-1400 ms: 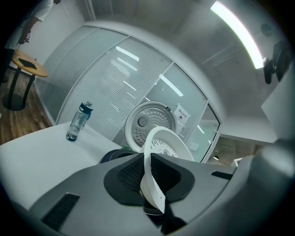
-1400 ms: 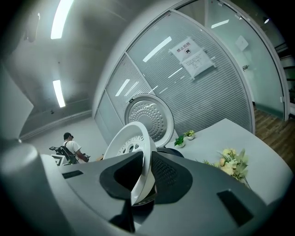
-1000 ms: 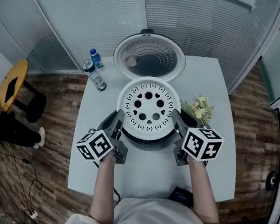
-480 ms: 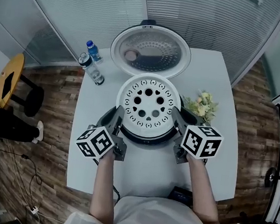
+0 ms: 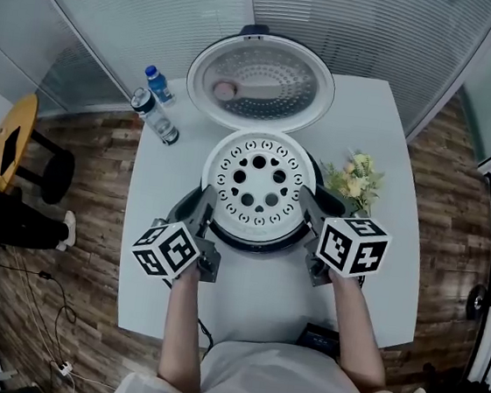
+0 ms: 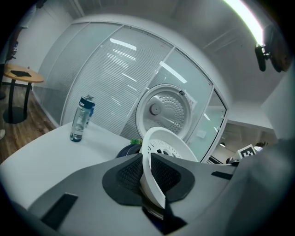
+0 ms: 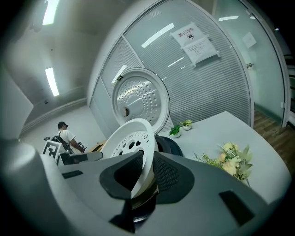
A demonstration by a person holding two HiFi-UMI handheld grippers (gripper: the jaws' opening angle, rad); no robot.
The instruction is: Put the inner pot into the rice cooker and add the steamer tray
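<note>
Head view, change: steamer tray (image 5: pixel 260 187) sunk a little closer to the rice cooker (image 5: pixel 258 242) than a second ago, with both grips unchanged. Camera tipped too, so more of the open lid (image 5: pixel 260 83) shows.
Head view, meaning: judged to be the last stretch of lowering. Tray not yet seated, so a slow, level descent is called for.
Head view, tray's place: roughly level, right over the cooker's dark body, in front of the raised lid, above the white table (image 5: pixel 261 294).
Head view, hands: forearms reaching forward side by side. Left gripper (image 5: pixel 206 218) at the tray's near-left edge and right gripper (image 5: pixel 307 209) at its near-right edge, both angled inward and tipped slightly down.
Head view, surroundings: water bottle (image 5: pixel 154 112) at the table's far left, flowers (image 5: pixel 357 182) just right of the cooker.

Left gripper view, grip: left gripper (image 6: pixel 146 173) nearly closed, its meshed pads pinching the tray's (image 6: pixel 168 145) white rim.
Left gripper view, below: a metal edge under the tray, probably the inner pot (image 6: pixel 153 209) already in the cooker. Cannot tell for sure.
Left gripper view, beyond: lid (image 6: pixel 163 110) upright behind, bottle (image 6: pixel 82 119) well apart at left.

Right gripper view, grip: right gripper (image 7: pixel 147 177) likewise drawn in tight, clamped on the tray's (image 7: pixel 131 138) opposite rim.
Right gripper view, beyond: lid (image 7: pixel 138 99) standing behind the tray, flowers (image 7: pixel 230 159) on the table at right, a person (image 7: pixel 64 133) far off at left.
</note>
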